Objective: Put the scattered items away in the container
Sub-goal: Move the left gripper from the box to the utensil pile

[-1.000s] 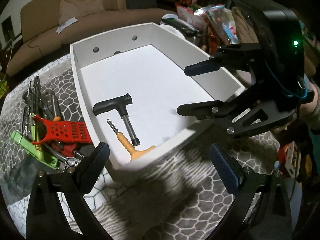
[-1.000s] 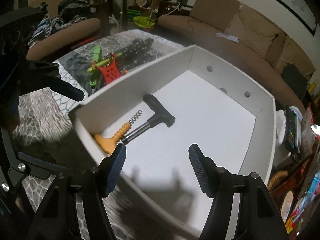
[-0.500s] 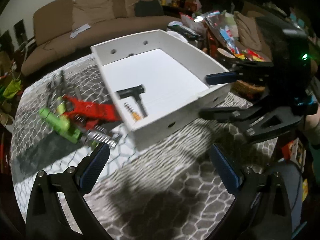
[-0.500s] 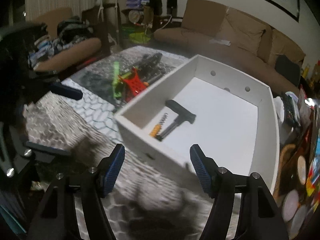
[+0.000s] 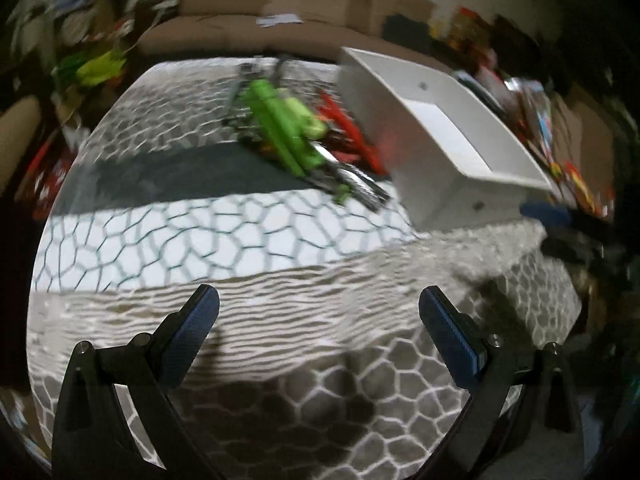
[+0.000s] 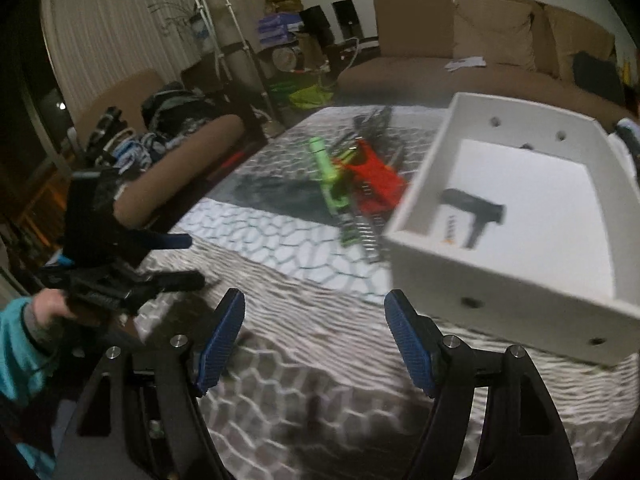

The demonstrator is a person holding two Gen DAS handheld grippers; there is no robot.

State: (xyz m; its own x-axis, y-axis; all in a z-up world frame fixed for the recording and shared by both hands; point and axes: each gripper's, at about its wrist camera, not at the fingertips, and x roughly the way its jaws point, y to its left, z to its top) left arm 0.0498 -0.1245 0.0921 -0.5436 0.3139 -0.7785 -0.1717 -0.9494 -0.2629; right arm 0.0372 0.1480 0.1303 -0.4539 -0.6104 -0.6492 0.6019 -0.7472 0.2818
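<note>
Both the left gripper [image 5: 318,320] and right gripper [image 6: 314,328] hang spread and empty, the tool pile [image 6: 352,184] at twelve o'clock beside the white box [image 6: 520,280], where tangled pieces could snag and drag.

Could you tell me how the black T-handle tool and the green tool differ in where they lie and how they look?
The black T-handle tool lies inside the white container, while the green tool lies outside it on the patterned cloth. The black tool has only a small orange item beside it; the green one lies in a pile with a red tool. Both are untouched by either gripper.
</note>
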